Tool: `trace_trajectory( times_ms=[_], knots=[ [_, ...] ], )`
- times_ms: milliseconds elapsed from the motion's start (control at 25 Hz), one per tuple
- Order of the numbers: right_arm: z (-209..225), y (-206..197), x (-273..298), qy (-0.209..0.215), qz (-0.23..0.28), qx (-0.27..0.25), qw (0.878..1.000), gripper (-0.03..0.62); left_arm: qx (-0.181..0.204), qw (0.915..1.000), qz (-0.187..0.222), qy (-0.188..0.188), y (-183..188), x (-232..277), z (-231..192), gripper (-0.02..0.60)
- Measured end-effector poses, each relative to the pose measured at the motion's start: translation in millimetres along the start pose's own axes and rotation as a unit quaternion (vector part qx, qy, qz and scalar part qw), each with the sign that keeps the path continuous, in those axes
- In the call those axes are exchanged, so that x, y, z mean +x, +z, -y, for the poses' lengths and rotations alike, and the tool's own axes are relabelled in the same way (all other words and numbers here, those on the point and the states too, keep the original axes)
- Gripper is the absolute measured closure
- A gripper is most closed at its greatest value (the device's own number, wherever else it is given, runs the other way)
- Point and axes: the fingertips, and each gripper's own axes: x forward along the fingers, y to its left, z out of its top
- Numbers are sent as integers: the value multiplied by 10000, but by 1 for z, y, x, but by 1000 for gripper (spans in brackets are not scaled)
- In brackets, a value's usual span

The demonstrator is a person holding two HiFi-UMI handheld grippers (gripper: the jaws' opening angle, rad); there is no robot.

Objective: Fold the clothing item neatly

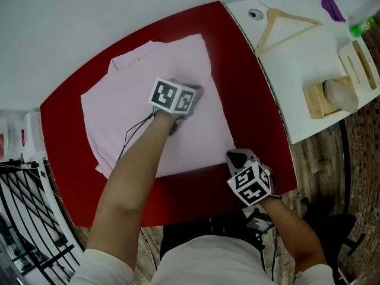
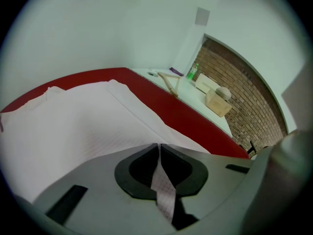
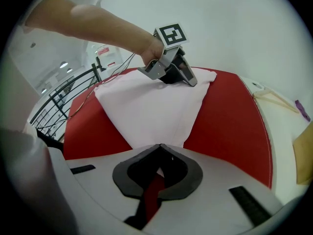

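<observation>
Two grippers are holding the pink shirt [image 1: 136, 111] at once, and we read both holds as the start of a fold. The shirt lies spread flat on the red bench [image 1: 255, 100], with its collar end toward the far edge and its hem toward us. Our left gripper [image 1: 198, 91] is set near the shirt's right edge, about halfway along its length. Its jaws are closed on a pinch of the pink cloth, and in the left gripper view a strip of fabric runs down between them. Our right gripper [image 1: 233, 155] sits at the near right corner of the hem. Its jaws are likewise closed, with the tip of that corner caught between them and the red bench showing below. We judge that the two holds are placed along the same side so that the whole right edge can be lifted as one line and carried across toward the left. One grip alone would probably let the edge droop and crease. The rest of the shirt rests flat, which should help keep the fold line straight. A wooden hanger [image 1: 285, 24] lies on the white bench [image 1: 297, 76] to the right, well apart from the shirt and playing no part here.
</observation>
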Motion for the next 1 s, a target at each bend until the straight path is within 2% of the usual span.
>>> trace_trajectory(
  times_ms=[240,440,760,1000],
  knots=[
    [5,-5,0,92,-41,-77,9999,580,-282,9983,496,98,-11,-45,-1,566],
    [10,-4,3,65,-119,-197,9997,580,-764,9941,680,357,-60,-92,-16,566],
    [14,-3,2,-239,-294,-196,9991,580,-1318,9832,1180,450,-128,-152,-24,566],
    [21,-7,0,-525,-438,228,9974,580,-1588,9746,1433,661,-185,-208,-35,566]
  ],
)
